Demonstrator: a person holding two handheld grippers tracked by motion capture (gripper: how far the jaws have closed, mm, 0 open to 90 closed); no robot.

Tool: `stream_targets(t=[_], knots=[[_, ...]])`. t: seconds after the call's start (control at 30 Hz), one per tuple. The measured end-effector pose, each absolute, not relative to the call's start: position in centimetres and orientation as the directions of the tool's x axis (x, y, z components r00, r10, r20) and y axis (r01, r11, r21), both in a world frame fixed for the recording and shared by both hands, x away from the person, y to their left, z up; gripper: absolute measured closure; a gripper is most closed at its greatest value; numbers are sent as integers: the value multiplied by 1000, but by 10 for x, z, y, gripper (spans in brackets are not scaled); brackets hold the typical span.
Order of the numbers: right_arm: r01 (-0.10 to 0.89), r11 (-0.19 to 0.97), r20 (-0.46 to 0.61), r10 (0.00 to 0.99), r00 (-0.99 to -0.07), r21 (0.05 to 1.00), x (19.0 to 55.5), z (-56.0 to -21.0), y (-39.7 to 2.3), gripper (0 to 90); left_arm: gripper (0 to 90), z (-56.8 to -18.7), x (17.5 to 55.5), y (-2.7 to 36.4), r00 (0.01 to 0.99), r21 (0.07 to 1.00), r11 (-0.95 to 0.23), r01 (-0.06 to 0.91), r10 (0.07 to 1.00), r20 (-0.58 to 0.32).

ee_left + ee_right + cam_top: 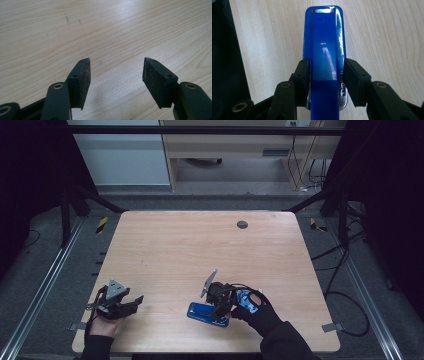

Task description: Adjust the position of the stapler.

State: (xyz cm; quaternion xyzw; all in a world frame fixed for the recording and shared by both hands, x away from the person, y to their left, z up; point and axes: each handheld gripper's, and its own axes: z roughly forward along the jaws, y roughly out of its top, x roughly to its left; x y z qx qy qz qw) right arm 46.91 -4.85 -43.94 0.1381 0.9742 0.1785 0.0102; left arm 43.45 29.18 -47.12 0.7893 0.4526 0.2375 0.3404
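Stapler (324, 50) lies lengthwise between the right gripper (325, 77) pads (blue, on the table (387, 37)), seemingly pressed on both sides; left gripper (116, 75) wide apart

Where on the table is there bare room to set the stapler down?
Nearly all the table is bare: the whole far half up to the round dark cap, and the middle strip between the left gripper and the stapler. Only the near right, around the right gripper, is crowded.

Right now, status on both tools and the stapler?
Right tool straddling the glossy blue plastic stapler, pads at its sides, firm contact unclear. Left tool open over the bare light wooden table. Nothing in the way.
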Motion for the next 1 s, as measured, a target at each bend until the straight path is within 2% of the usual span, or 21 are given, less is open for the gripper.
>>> stream_targets(t=[0.37, 1.0], knots=[[270, 908, 40, 272, -961, 319, 469, -448, -42, 634, 393, -472, 435, 291, 479, 751, -361, 553, 875, 68], [248, 919, 15, 256, -967, 305, 469, -449, -40, 649, 393, -472, 435, 291, 481, 750, -365, 552, 874, 72]])
